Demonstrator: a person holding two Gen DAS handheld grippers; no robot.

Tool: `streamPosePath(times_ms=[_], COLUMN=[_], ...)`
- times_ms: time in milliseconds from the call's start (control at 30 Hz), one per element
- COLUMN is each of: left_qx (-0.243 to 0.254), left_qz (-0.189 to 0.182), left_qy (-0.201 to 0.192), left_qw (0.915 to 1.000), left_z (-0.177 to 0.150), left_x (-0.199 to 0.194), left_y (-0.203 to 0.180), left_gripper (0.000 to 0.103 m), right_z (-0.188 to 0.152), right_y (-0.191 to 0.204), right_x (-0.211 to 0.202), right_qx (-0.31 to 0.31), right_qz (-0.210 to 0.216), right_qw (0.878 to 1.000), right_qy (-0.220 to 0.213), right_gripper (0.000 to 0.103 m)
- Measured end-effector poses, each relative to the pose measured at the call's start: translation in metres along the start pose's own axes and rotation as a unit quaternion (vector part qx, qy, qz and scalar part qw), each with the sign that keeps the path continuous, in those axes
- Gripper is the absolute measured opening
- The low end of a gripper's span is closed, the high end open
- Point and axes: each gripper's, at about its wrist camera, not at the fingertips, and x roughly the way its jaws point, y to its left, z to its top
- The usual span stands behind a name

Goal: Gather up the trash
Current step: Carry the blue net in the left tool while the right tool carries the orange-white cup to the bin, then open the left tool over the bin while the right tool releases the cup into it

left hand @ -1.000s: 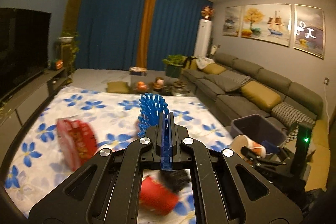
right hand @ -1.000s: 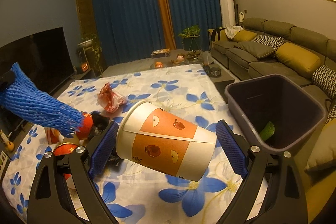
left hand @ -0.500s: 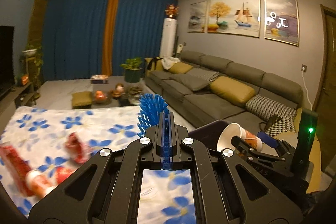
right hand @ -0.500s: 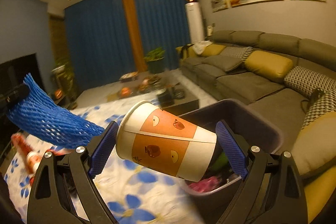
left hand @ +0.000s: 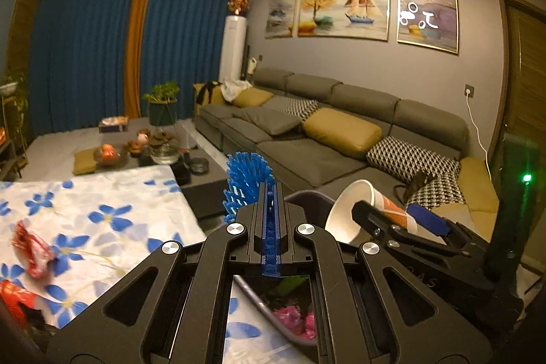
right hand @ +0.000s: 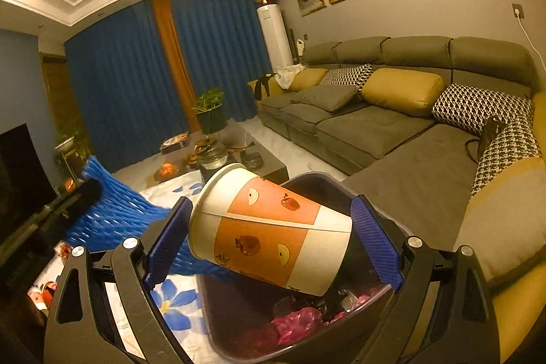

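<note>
My right gripper [right hand: 273, 237] is shut on an orange-and-white paper cup [right hand: 269, 227], held on its side right above the dark trash bin [right hand: 307, 179]. Pink and dark trash [right hand: 297, 319] lies inside the bin. My left gripper [left hand: 271, 193] is shut on a blue foam net [left hand: 247, 179] that sticks out past its tips. In the left wrist view the bin's rim [left hand: 262, 299] shows below the fingers, and the right gripper [left hand: 396, 214] with the cup [left hand: 351, 210] is just to the right. The right wrist view shows the net [right hand: 112, 214] hanging at the bin's left edge from the left gripper [right hand: 92, 190].
A white sheet with blue flowers [left hand: 102, 214] lies left of the bin, with red wrappers [left hand: 32, 251] on it. A grey sofa [right hand: 392, 125] with cushions runs along the right. A dark low table [left hand: 194, 169] with bowls stands beyond the sheet.
Both grippers swung right, away from the flowered sheet, to the bin by the sofa. The cup now hangs over the bin's opening; the net is at its edge. Both grips held.
</note>
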Motion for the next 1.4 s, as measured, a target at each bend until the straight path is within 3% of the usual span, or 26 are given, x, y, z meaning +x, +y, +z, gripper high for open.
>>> streamPosePath(times_ms=[300,833,900,967,1033,1233,1400], left_qx=[-0.005,0.001,0.001,-0.007,-0.015,-0.033,-0.047], left_qz=[-0.013,-0.025,-0.021,-0.025,-0.017,0.035,0.106], left_qy=[0.03,0.068,0.079,0.083,0.077,0.063,0.052], left_qw=[0.9995,0.9974,0.9966,0.9962,0.9968,0.9968,0.992], left_z=[-0.019,-0.037,-0.039,-0.04,-0.041,-0.042,-0.052], left_x=[0.038,0.059,0.064,0.063,0.06,0.035,-0.004], left_y=[-0.009,-0.009,-0.008,-0.005,-0.001,0.015,0.031], left_gripper=[0.003,0.004,0.017,0.055,0.07,0.087,0.09], right_z=[-0.003,0.001,0.0,0.0,-0.002,-0.015,-0.029], right_y=[-0.008,-0.012,-0.015,-0.019,-0.021,-0.021,-0.008], right_x=[0.017,0.02,0.015,0.009,-0.001,-0.034,-0.06], right_qx=[0.01,0.027,0.028,0.028,0.023,0.005,-0.017], right_qz=[-0.004,-0.001,-0.006,-0.012,-0.023,-0.038,-0.031], right_qw=[1.0,1.0,1.0,1.0,0.999,0.998,0.998], right_qy=[0.012,-0.001,-0.005,-0.009,-0.019,-0.041,-0.058], right_gripper=[0.09,0.093,0.093,0.094,0.094,0.095,0.095])
